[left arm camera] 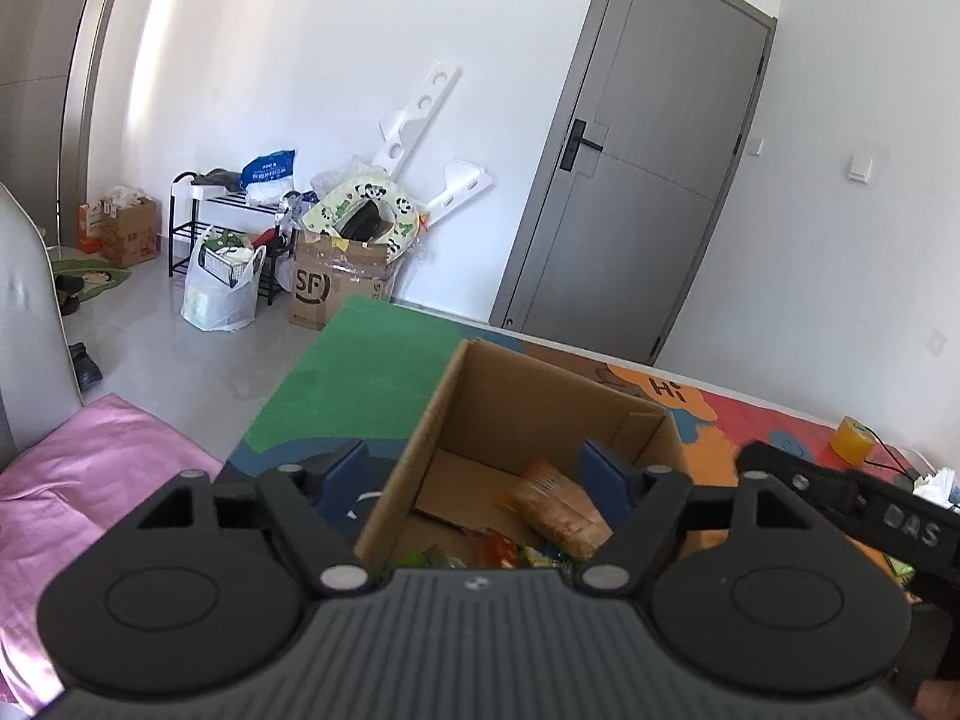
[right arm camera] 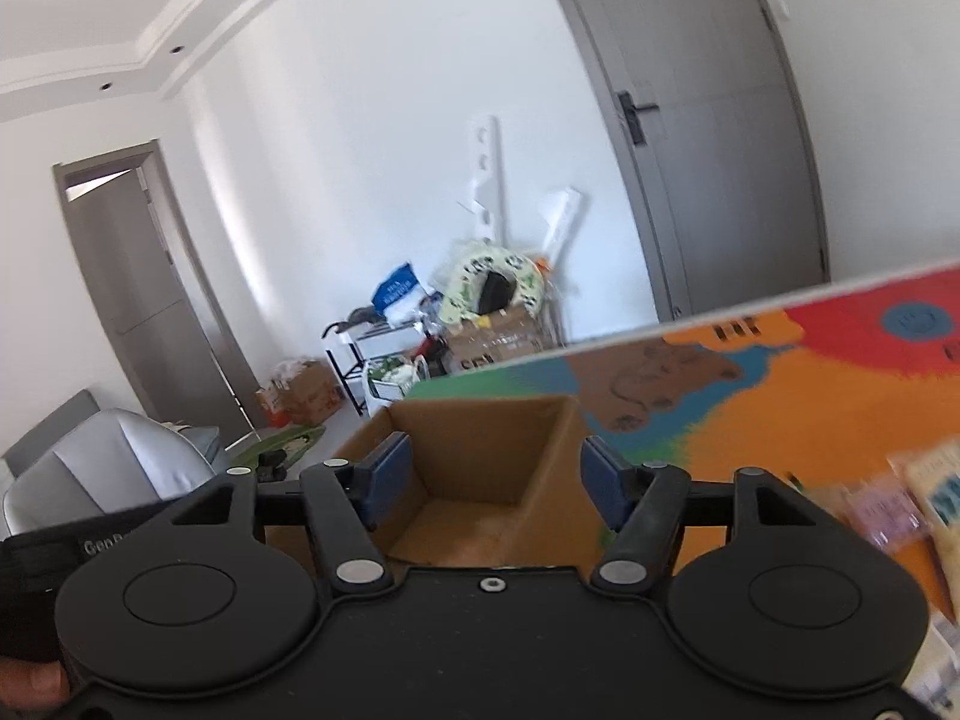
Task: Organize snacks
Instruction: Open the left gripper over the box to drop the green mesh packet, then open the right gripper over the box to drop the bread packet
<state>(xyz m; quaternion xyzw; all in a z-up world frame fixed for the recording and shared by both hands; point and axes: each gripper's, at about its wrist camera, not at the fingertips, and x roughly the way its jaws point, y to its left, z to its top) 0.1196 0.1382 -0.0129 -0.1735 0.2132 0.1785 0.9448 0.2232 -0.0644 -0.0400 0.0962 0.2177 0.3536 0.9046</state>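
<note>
My left gripper (left arm camera: 474,480) hangs over the open cardboard box (left arm camera: 528,414) with its fingers spread wide, gripping nothing. The box is plain brown, flaps up, standing on the colourful cartoon mat (left arm camera: 360,372). Inside lie crinkly snack packets (left arm camera: 558,510), orange-tan with green ones beside. My right gripper (right arm camera: 492,480) is likewise wide and empty over the box (right arm camera: 480,438); blurred snack packs (right arm camera: 918,504) lie on the mat to its right.

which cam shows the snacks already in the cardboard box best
The left wrist view: it looks down into the cardboard box, showing an orange snack packet and other wrappers on its floor. The right wrist view shows the same box, but only bare floor and walls.
</note>
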